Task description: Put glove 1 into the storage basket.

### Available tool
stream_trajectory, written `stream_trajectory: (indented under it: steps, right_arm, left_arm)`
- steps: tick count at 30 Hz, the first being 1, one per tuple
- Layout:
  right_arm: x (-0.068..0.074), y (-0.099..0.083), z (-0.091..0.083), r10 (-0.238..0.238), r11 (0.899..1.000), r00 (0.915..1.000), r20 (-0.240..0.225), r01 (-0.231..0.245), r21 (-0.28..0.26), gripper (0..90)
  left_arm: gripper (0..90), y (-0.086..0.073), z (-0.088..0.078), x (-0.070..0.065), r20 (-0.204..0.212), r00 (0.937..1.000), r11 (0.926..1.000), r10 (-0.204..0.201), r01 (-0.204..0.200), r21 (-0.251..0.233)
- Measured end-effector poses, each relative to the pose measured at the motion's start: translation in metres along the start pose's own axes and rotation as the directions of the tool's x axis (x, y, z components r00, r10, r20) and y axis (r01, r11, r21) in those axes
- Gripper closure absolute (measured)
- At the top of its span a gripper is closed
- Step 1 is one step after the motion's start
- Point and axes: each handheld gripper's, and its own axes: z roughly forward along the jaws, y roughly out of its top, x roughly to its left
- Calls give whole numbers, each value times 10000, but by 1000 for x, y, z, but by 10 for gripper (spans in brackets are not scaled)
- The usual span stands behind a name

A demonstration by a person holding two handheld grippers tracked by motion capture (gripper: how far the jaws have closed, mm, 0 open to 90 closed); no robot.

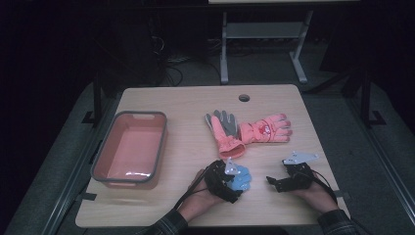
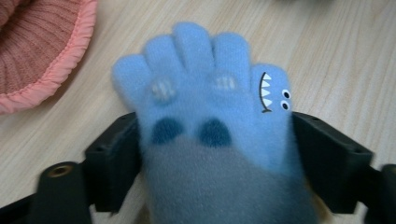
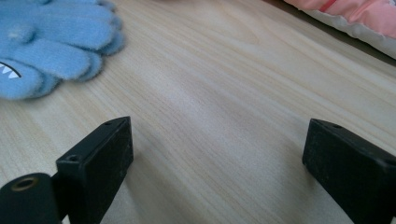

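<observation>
My left gripper rests low on the wooden table, near the front edge, and the blue glove lies between its two black jaws. In the left gripper view the jaws stand wide on both sides of the glove; whether the pads only touch the fluffy cloth at its sides I cannot tell, but they do not squeeze it, so I count this grip as released. The glove lies flat on the table with its fingers pointing away from me, and it has a small shark face with white teeth on one outer finger. In the high view the glove is just beside my left hand, on the side toward my right gripper. My right gripper is also low over the table, apart from the glove, and its jaws are spread wide with only bare wood between them. Farther from me lie a pink glove with a grey palm and a second pink glove, touching each other. At the left of the table stands a pink tub with a grey rim.
</observation>
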Motion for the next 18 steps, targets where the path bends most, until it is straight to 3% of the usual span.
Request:
stream_trajectory:
  steps: [7,18]
  right_arm:
    - [0,0,0,1,10000,10000,0,-1,2,80]
    - [0,0,0,0,10000,10000,3,0,-2,80]
  left_arm:
    - [375,-1,-4,6,-100,9999,9999,-94,93,-90]
    - [699,-1,-7,11,286,9996,9999,11,-8,-119]
